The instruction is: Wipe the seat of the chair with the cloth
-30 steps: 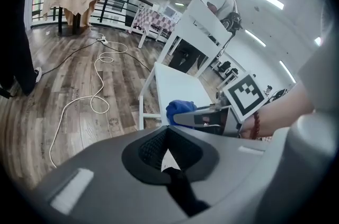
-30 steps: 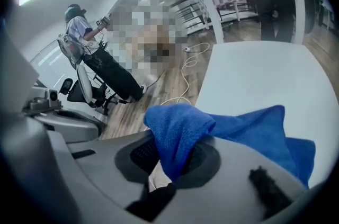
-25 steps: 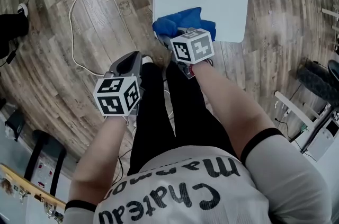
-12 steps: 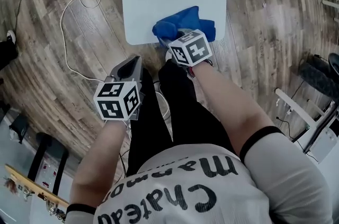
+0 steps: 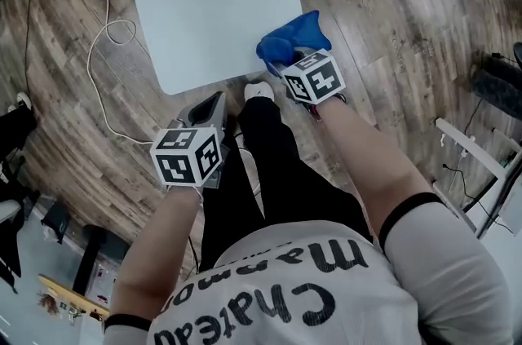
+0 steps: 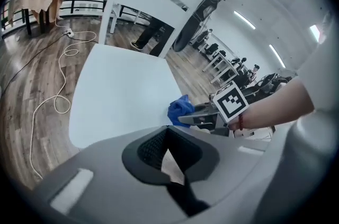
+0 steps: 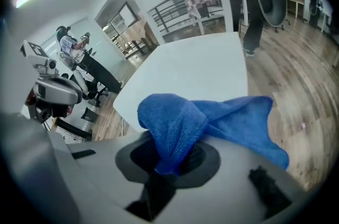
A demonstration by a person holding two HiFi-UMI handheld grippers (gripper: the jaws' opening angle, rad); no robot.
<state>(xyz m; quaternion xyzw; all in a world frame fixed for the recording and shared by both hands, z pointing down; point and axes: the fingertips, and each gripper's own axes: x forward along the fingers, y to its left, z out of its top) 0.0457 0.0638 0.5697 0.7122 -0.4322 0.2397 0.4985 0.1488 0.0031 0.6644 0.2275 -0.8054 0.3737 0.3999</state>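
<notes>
The white chair seat [image 5: 212,5] fills the top of the head view. A blue cloth [image 5: 295,40] lies bunched at its front right corner, partly hanging past the edge over the floor. My right gripper [image 5: 284,58] is shut on the cloth; in the right gripper view the cloth [image 7: 212,117] bulges up out of the jaws with the seat [image 7: 196,69] beyond it. My left gripper [image 5: 210,108] hovers low in front of the seat's front edge, shut and holding nothing. The left gripper view shows the seat [image 6: 116,90], the cloth [image 6: 180,109] and the right gripper [image 6: 204,116].
A white cable [image 5: 98,66] loops over the wood floor left of the chair. The person's black-trousered legs [image 5: 261,164] stand just before the seat. The white chair back [image 6: 159,0] rises behind it. White furniture legs [image 5: 469,156] stand at the right.
The right gripper has dragged the cloth rightward along the seat's front edge to its right corner. The head view has swung, so the seat now sits further left. The left gripper barely moved.
</notes>
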